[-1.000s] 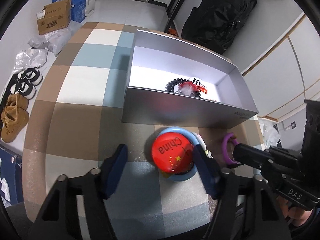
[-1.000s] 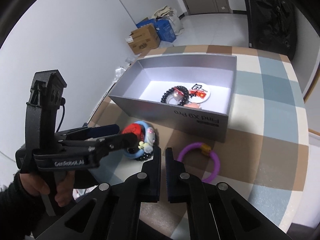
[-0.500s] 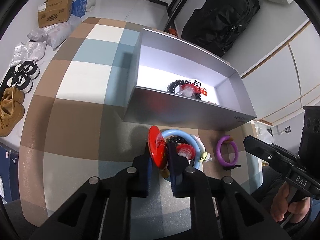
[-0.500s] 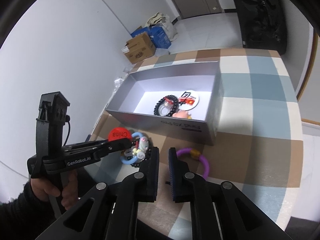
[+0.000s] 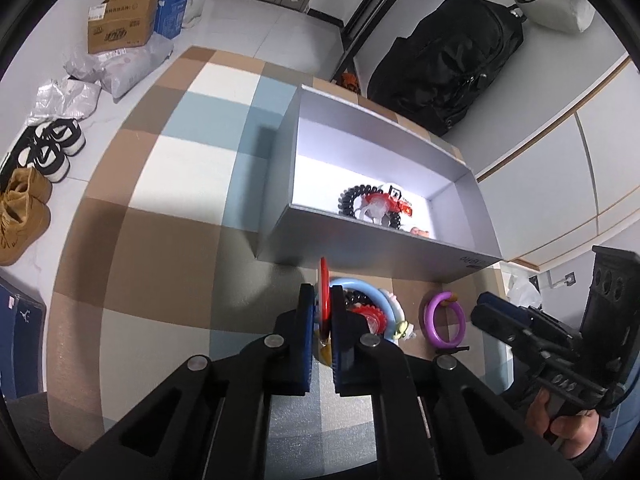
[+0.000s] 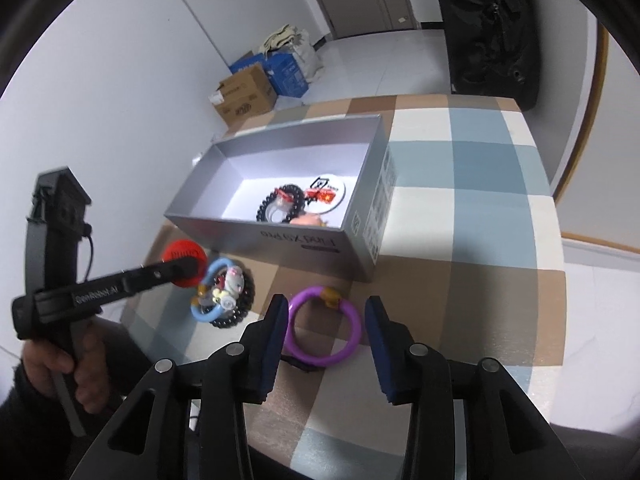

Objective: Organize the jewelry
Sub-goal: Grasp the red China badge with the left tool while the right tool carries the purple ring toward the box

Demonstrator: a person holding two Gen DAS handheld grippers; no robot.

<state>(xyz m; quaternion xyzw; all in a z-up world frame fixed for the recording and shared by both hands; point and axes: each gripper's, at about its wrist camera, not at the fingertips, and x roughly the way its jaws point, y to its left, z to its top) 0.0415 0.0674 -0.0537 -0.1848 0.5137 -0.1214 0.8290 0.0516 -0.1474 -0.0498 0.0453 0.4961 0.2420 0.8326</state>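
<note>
Presently: left hand-held gripper [image 5: 321, 322] clamped on red badge [image 5: 324, 294], lower centre, for boxing; right hand-held gripper [image 6: 326, 334] opening astride purple ring [image 6: 324, 328].

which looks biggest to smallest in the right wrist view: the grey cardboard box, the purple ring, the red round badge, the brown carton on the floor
1. Grey cardboard box, clearly largest.
2. Purple plastic ring.
3. Brown carton on the floor.
4. Red round badge, partly hidden by the left claw.

The ring is much nearer than the carton, so that order says nothing of real size.

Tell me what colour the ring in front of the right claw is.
Purple ring, with a small gold bead; right wrist view shows it best.
</note>
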